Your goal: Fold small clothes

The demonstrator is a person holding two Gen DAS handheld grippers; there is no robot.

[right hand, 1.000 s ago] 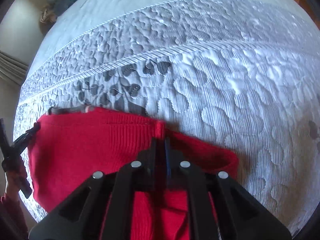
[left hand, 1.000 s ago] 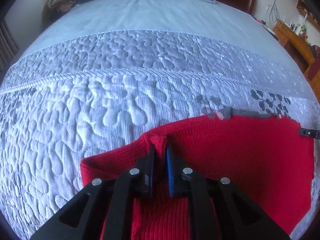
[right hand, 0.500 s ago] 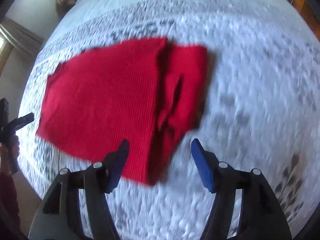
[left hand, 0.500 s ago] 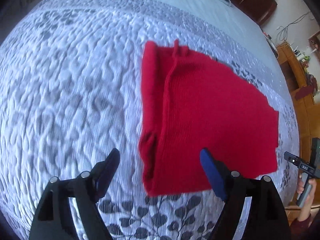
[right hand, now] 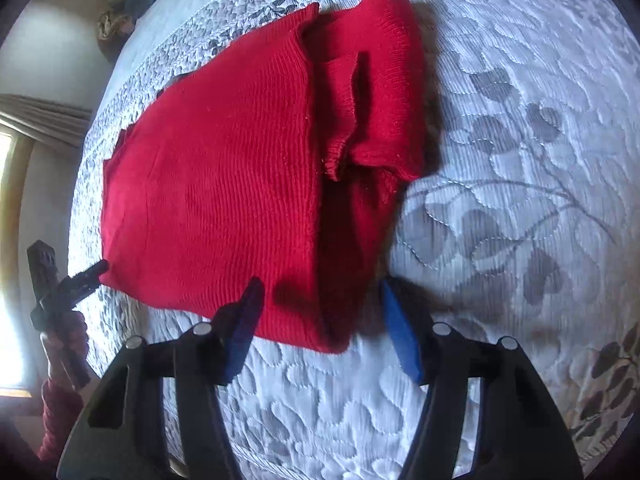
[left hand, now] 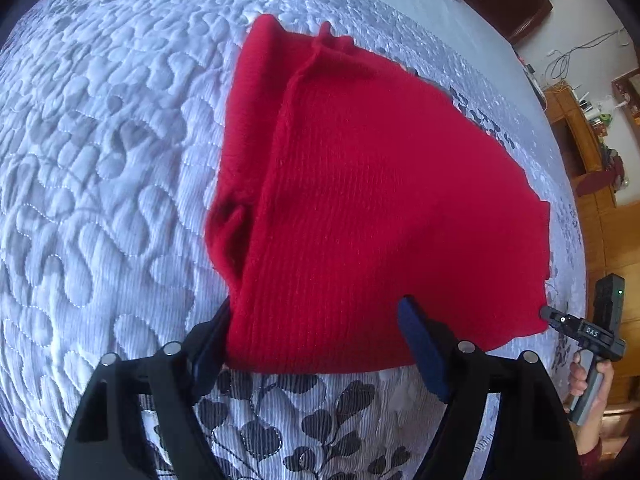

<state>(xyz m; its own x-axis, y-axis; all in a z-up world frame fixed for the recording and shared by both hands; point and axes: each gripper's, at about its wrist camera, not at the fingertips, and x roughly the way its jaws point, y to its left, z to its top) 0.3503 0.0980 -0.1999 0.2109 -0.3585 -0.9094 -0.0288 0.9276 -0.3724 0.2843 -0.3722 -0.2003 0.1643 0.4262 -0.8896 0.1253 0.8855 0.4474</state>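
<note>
A red sweater (left hand: 380, 200) lies flat on the quilted bed (left hand: 100, 160), one side already turned in over the body, which keeps it narrow for a further fold. The left hand-held gripper (left hand: 316, 340) hovers at the near hem with its jaws spread wide, holding nothing. The right hand-held gripper (right hand: 320, 320) is likewise parted and empty, straddling the near corner where the layers stack, likely lined up to pinch that edge next.

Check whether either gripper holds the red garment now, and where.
Nothing is held. Both the left gripper and right gripper are open, over the red garment.
</note>
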